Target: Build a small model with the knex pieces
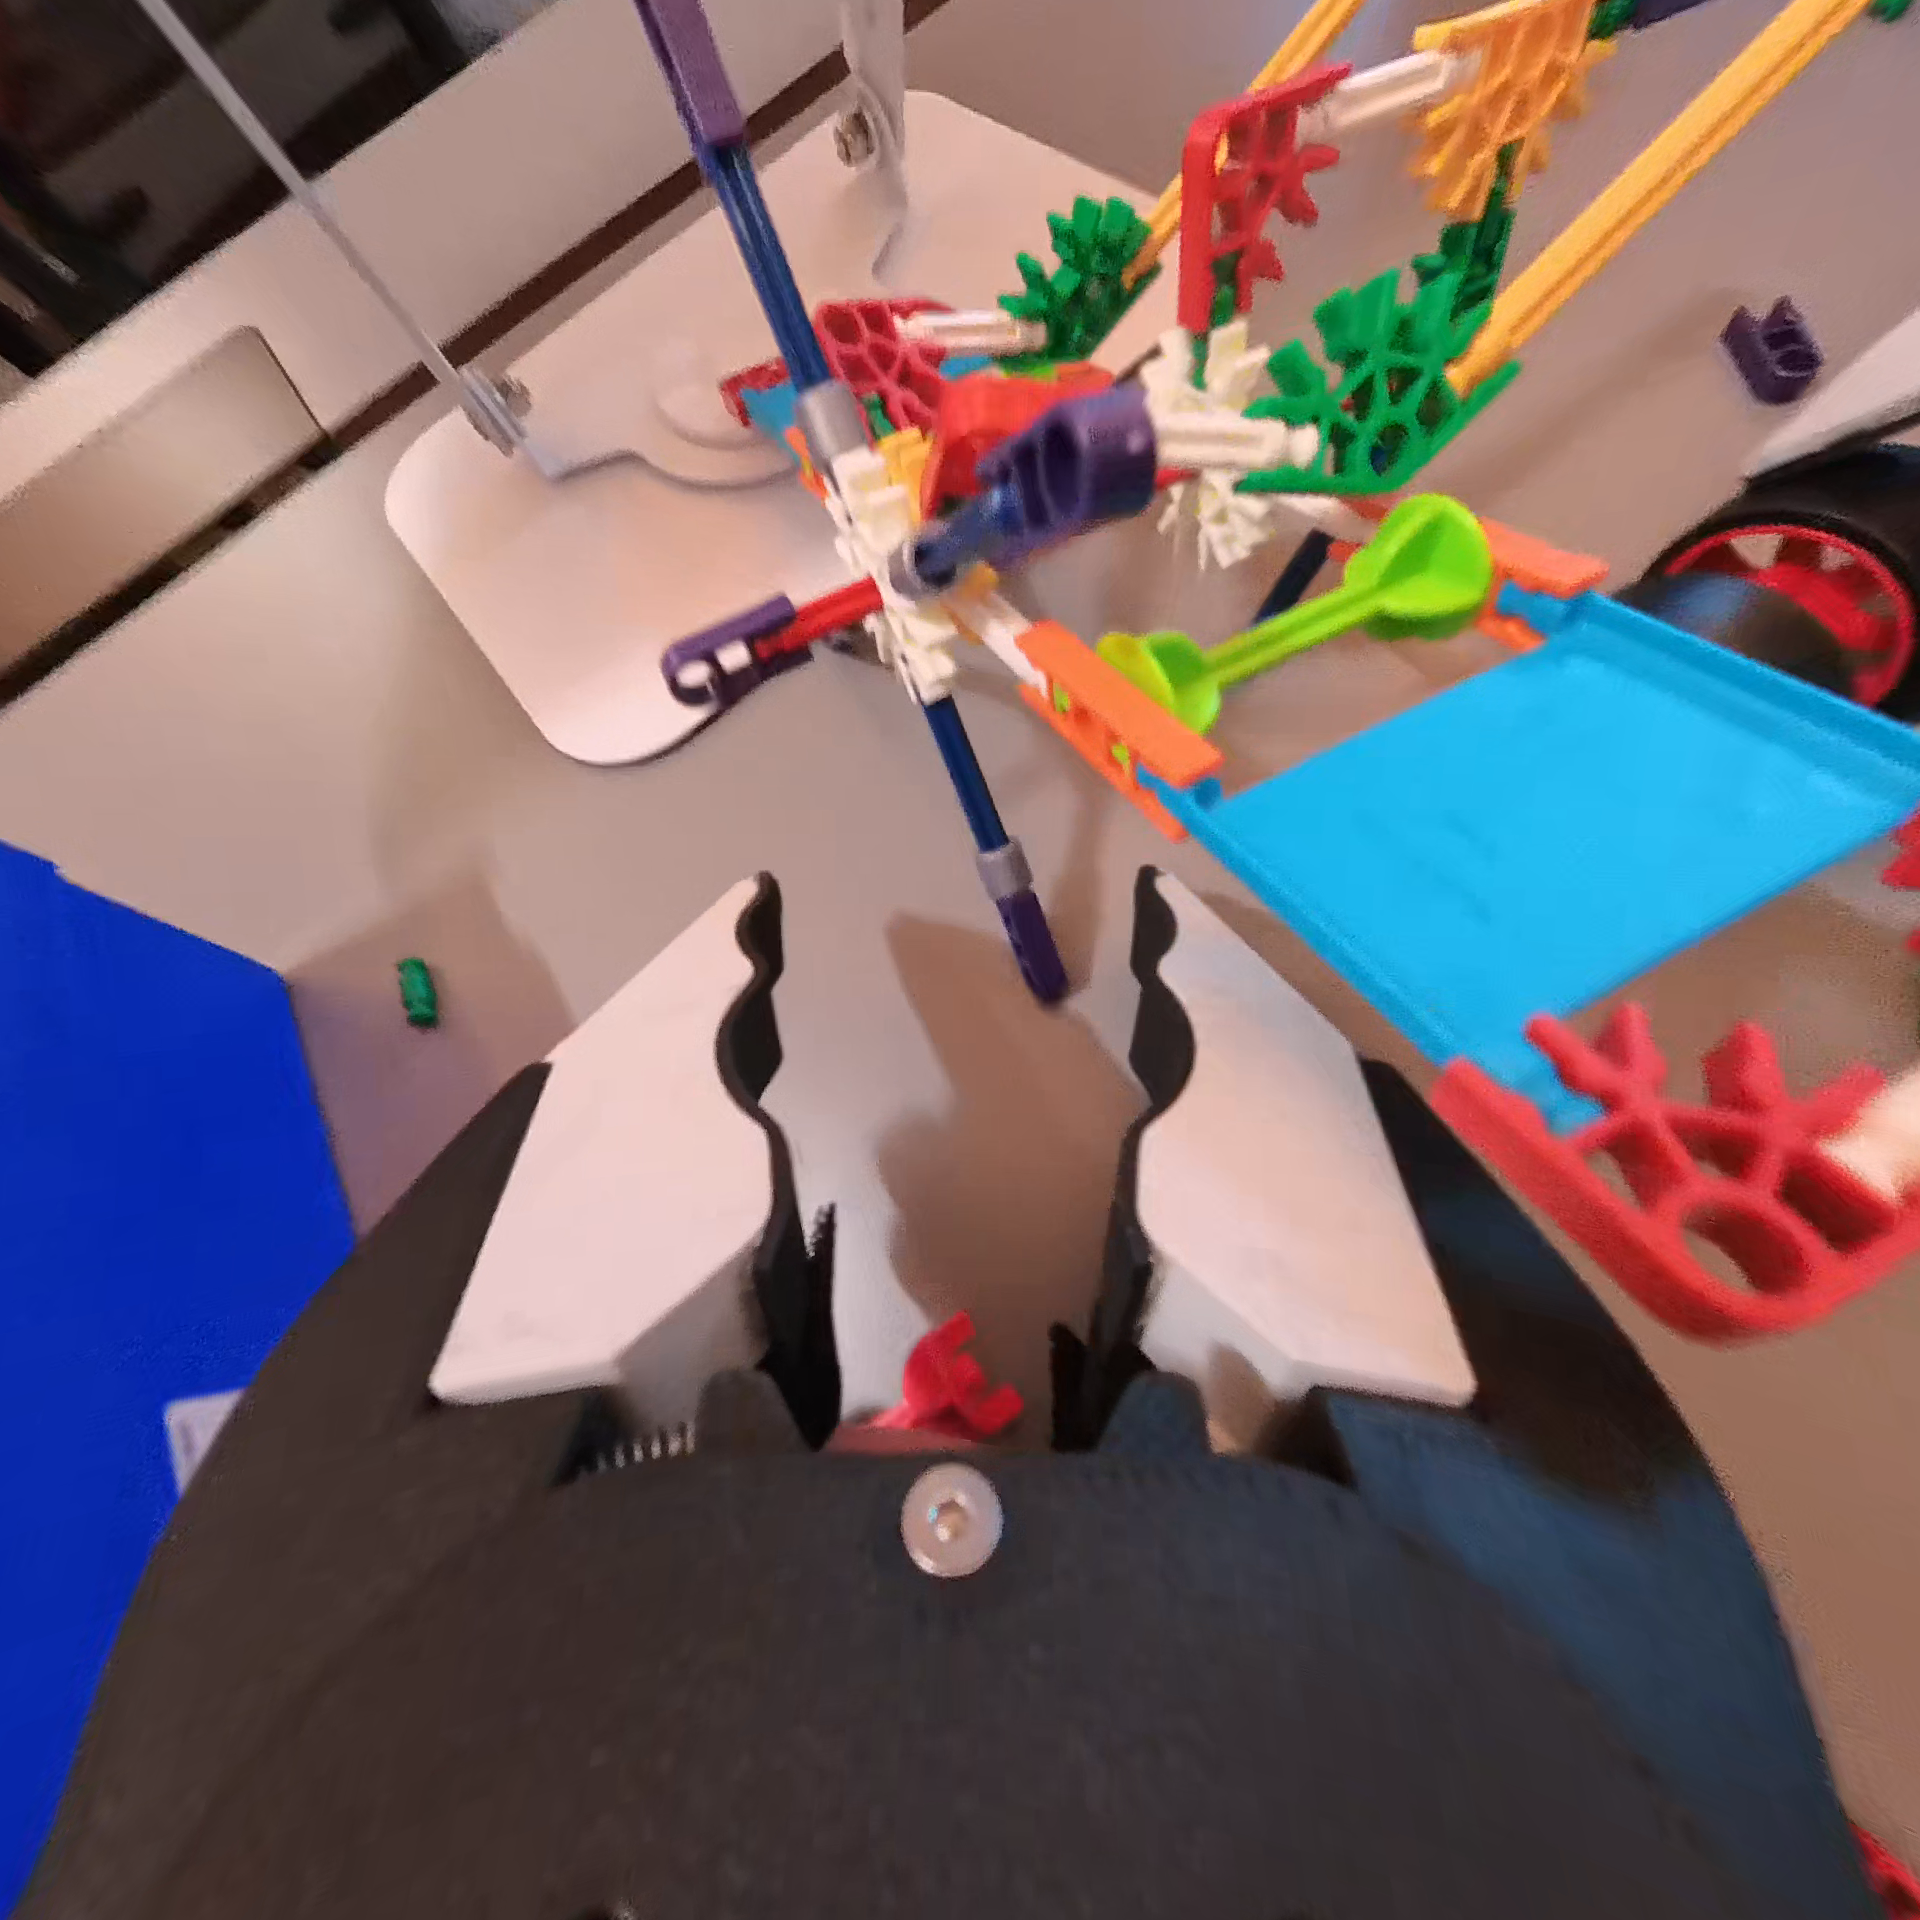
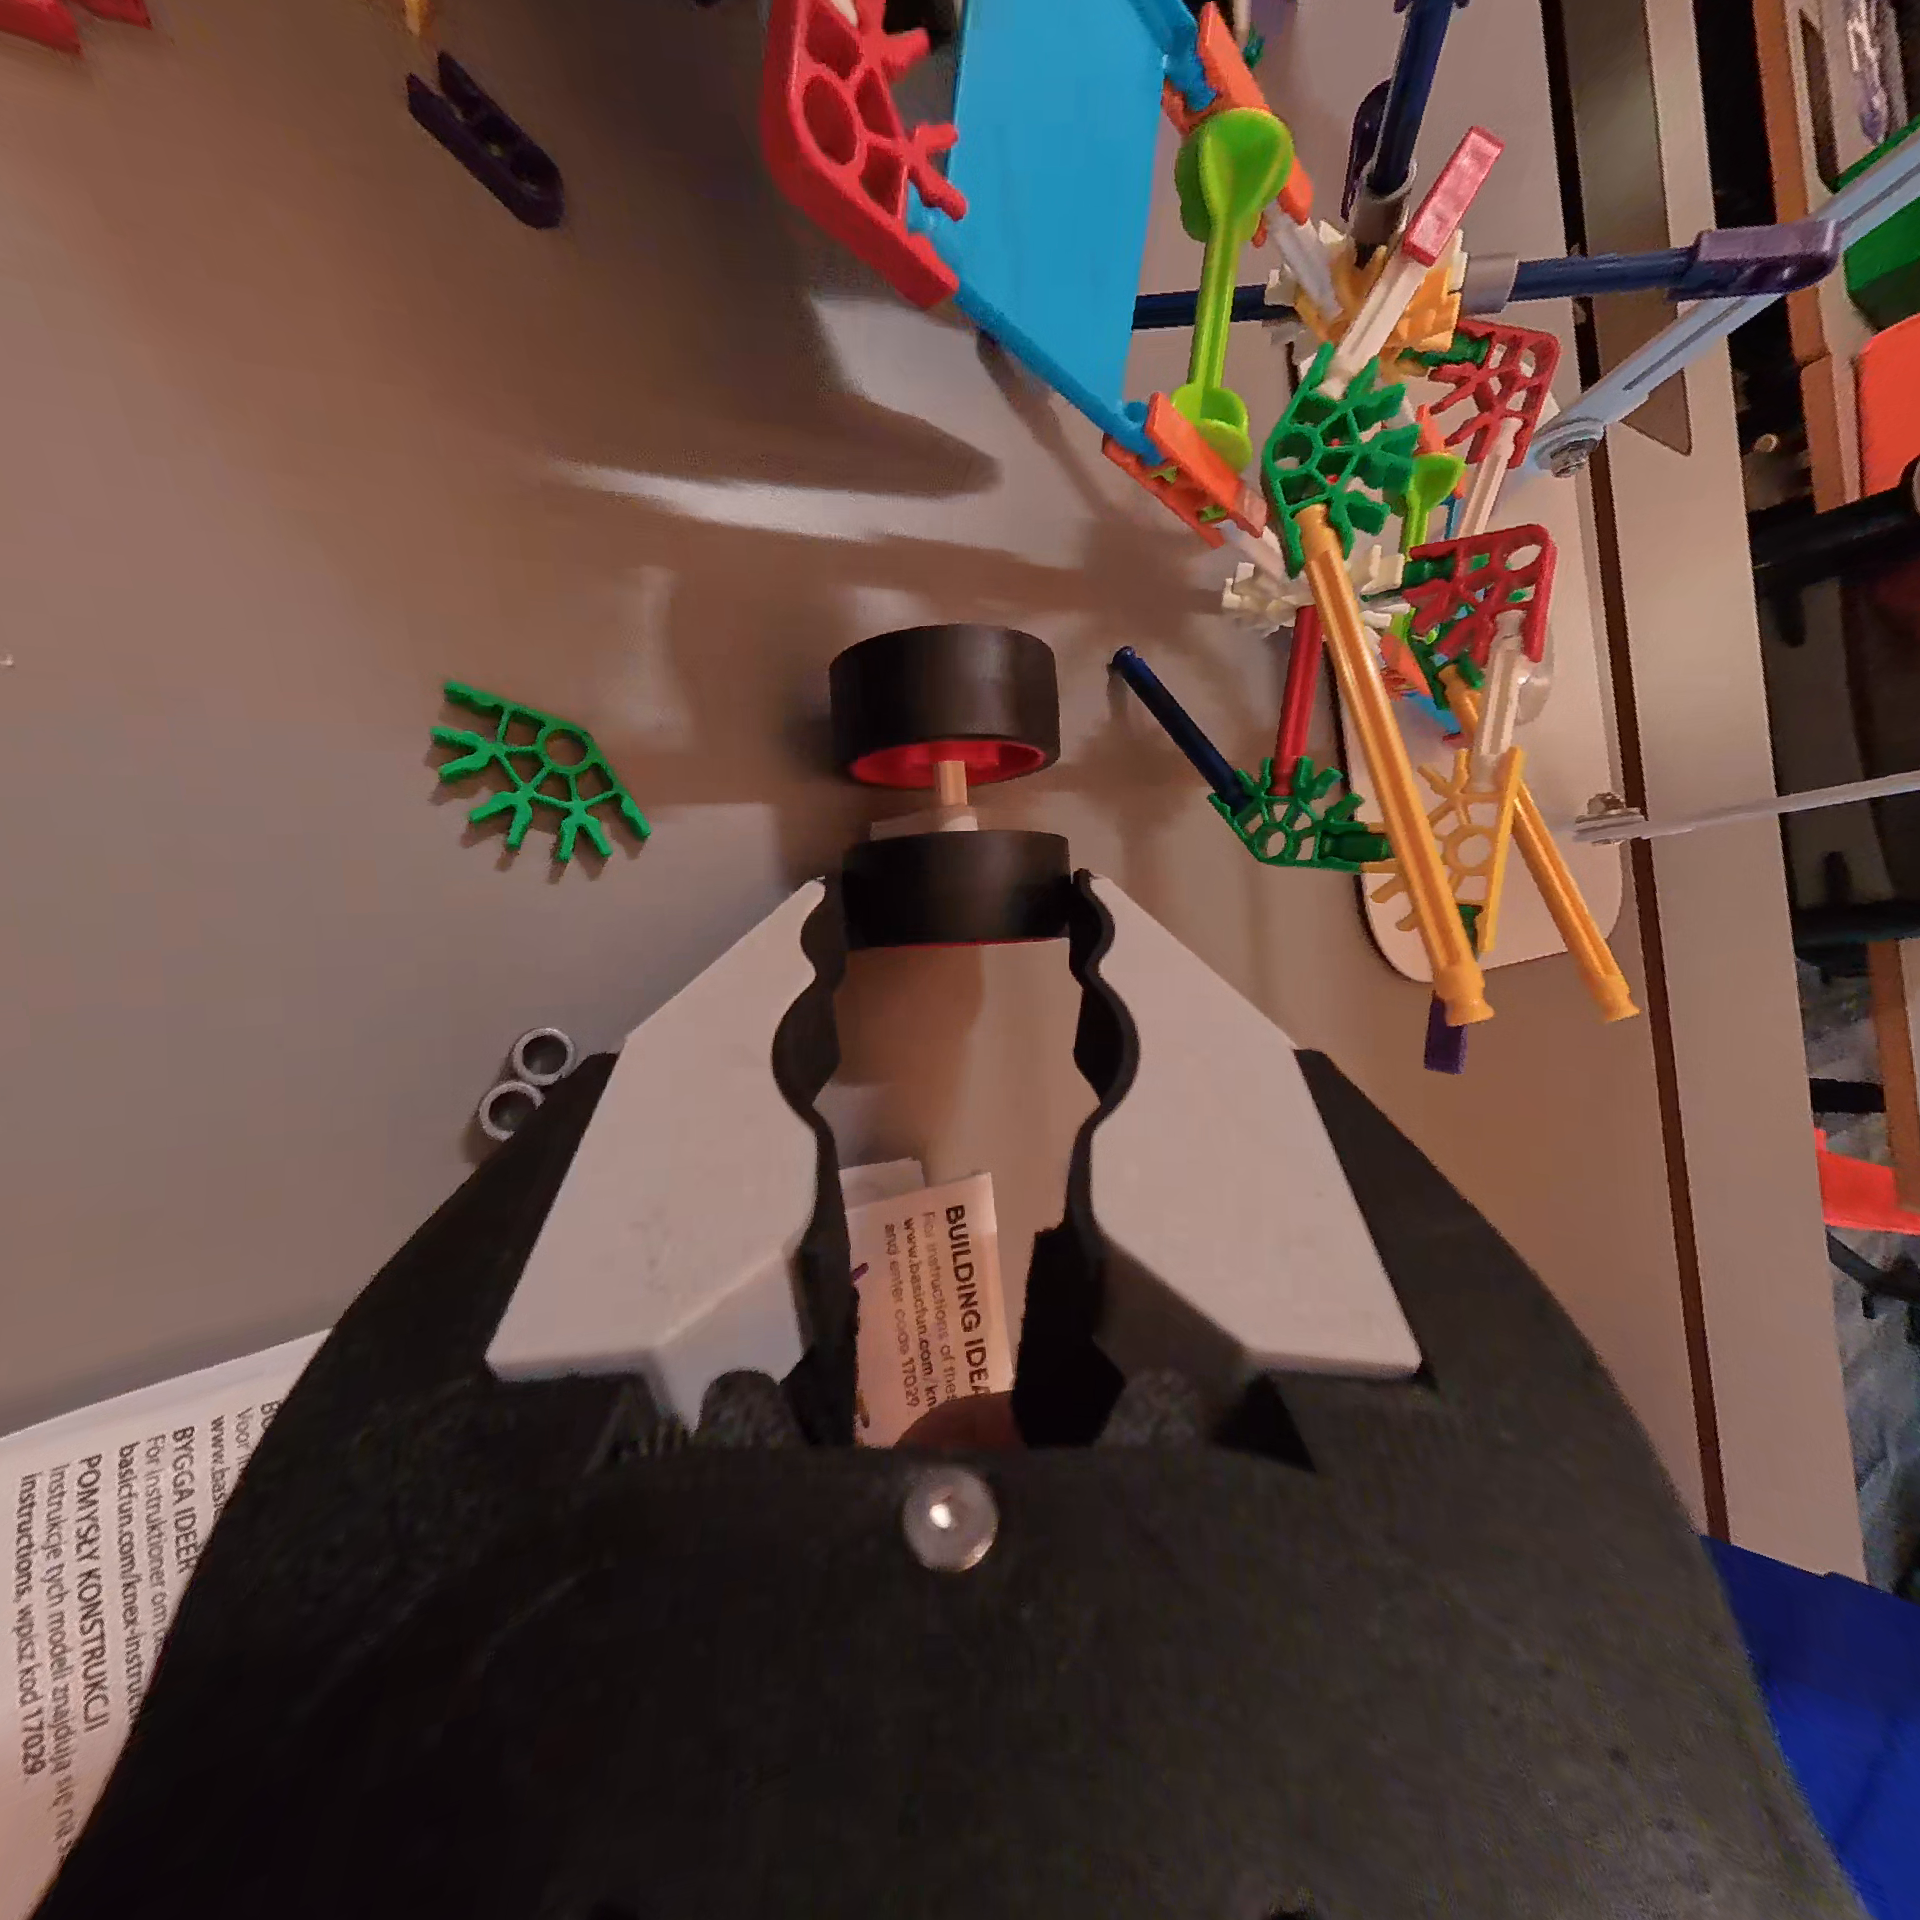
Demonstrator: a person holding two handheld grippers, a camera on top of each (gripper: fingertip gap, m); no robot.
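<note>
– Toy model [image 1: 914, 561] of rods and connectors, where does it stand?
– On the far part of the bench [image 2: 260, 416], over a white base plate [image 1: 582, 582]. In the right wrist view the model is far and to the right. A blue panel [image 1: 1558, 821] comes out from it, with a red connector [image 1: 1714, 1195] at the panel's corner.
– And the left tool [image 1: 956, 894]?
– It is wide and holds nothing. The purple end of a blue rod [image 1: 1023, 935] from the model points down between its tips, closer to the right finger. I cannot tell if it touches it.
– What is on its left?
– A blue box [image 1: 135, 1195], near.
– The right tool [image 2: 954, 888]?
– It is narrow and grips a wheel pair [image 2: 940, 691]: two black wheels with red hubs on one short axle. The tips press both sides of the near wheel; the far wheel is free.
– What lies around it?
– A printed leaflet [image 2: 62, 1558] under the tool, near and left. A loose green connector [image 2: 535, 769] left of the wheels. A dark purple piece [image 2: 483, 140] far left. Two grey rings [image 2: 525, 1081] just beside the left finger.
– Anything smaller?
– A small green piece [image 1: 418, 992] beside the blue box, and a small red piece [image 1: 951, 1371] on the bench, seen deep between the left tool's fingers.
</note>
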